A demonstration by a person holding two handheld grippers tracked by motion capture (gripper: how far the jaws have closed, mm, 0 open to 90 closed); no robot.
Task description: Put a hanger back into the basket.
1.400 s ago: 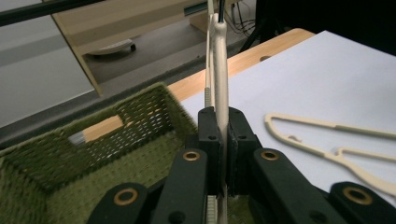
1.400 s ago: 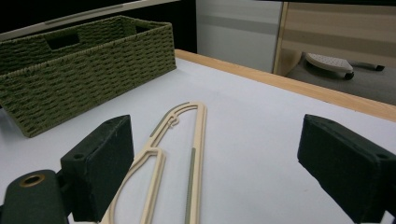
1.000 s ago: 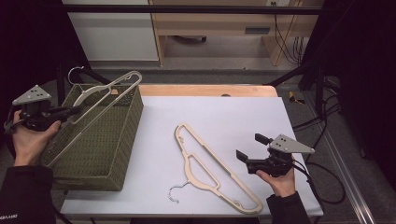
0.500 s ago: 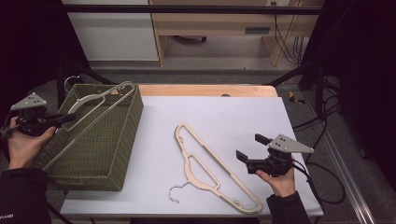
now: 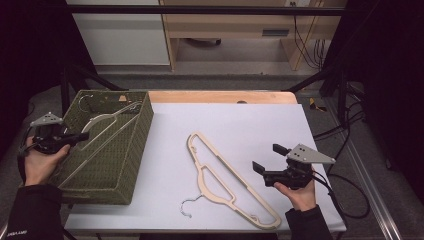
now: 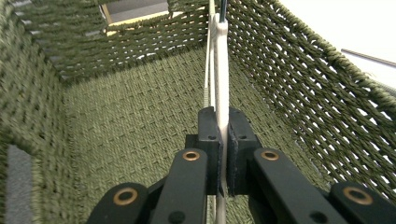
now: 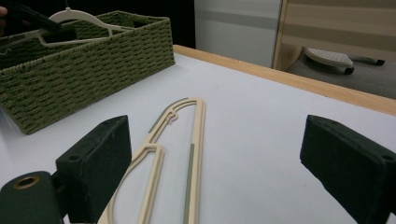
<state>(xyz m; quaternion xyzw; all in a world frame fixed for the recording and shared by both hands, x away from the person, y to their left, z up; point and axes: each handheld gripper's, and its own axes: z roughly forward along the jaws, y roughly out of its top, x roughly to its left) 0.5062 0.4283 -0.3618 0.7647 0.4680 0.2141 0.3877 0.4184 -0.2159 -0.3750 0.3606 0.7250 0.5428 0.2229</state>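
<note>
Now L gripper (image 6: 223, 154) grips hanger (image 6: 220, 70).

two hangers (image 5: 231, 183) (image 5: 102, 122) — one basket (image 5: 131, 160) — two grippers (image 5: 81, 135) (image 5: 269, 162), one table (image 5: 240, 120).

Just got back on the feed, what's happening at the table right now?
Hangers are going into the green woven basket. The left claw is shut on a pale hanger, holding it inside the basket. The right claw stands open above the white table, beside a second hanger lying flat there, not yet picked up.
</note>
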